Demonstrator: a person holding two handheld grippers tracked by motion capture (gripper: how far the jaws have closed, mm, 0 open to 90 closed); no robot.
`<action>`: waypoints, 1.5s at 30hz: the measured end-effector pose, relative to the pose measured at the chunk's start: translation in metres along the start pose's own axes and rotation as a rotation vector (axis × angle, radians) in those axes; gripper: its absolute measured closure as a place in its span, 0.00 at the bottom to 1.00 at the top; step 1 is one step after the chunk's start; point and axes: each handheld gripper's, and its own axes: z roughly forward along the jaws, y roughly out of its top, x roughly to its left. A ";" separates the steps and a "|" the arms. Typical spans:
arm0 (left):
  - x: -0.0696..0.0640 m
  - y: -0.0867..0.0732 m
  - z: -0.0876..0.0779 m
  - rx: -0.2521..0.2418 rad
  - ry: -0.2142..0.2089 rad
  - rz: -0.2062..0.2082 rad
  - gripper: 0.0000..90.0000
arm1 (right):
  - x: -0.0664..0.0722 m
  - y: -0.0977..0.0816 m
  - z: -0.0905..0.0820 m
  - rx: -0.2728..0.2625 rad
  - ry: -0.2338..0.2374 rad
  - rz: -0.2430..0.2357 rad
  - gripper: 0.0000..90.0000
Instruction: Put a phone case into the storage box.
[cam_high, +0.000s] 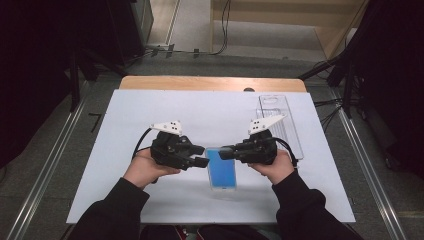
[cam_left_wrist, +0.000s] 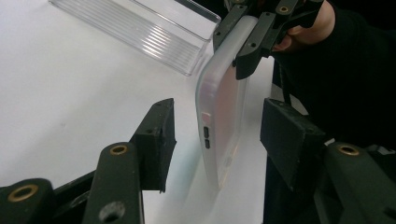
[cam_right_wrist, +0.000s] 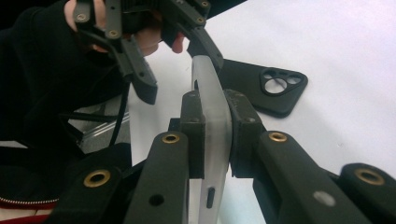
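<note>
Phone (cam_high: 221, 169): in the high view, a blue-faced phone in a clear case, lying between the two grippers, above the white tabletop (cam_high: 200, 112).
Right gripper (cam_high: 223, 152): high view, its jaws reach in from the phone's right side onto the upper edge.
Left gripper (cam_high: 201, 156): high view, its jaws stand at the phone's upper left corner.
Clear tray (cam_high: 278, 120): high view, just behind the right gripper, flat on the tabletop.
Left gripper view: the phone (cam_left_wrist: 222, 116) stands on edge between this gripper's own jaws, which are apart, with a gap on each side of it; no pad touches it.
Far gripper, left gripper view: the right gripper (cam_left_wrist: 233, 44) is clamped on the phone's far end; the clear tray (cam_left_wrist: 154, 30) lies beyond.
Right gripper view: its own jaws are pressed on both faces of the phone (cam_right_wrist: 211, 121).
Left gripper, right gripper view: its fingers (cam_right_wrist: 140, 77) straddle the phone's far end.
Black case (cam_right_wrist: 266, 88): right gripper view, flat on the tabletop to the right of the jaws, camera cut-out visible.
</note>
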 end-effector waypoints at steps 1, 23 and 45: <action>0.000 0.000 0.001 0.004 -0.010 0.006 0.54 | 0.001 0.000 0.000 0.000 0.003 -0.004 0.85; 0.005 0.002 0.007 0.014 -0.116 0.049 0.90 | 0.002 0.001 0.007 -0.001 0.117 -0.014 0.85; 0.005 0.008 -0.013 0.016 0.029 -0.064 0.90 | 0.008 -0.007 0.007 0.036 -0.063 0.015 0.21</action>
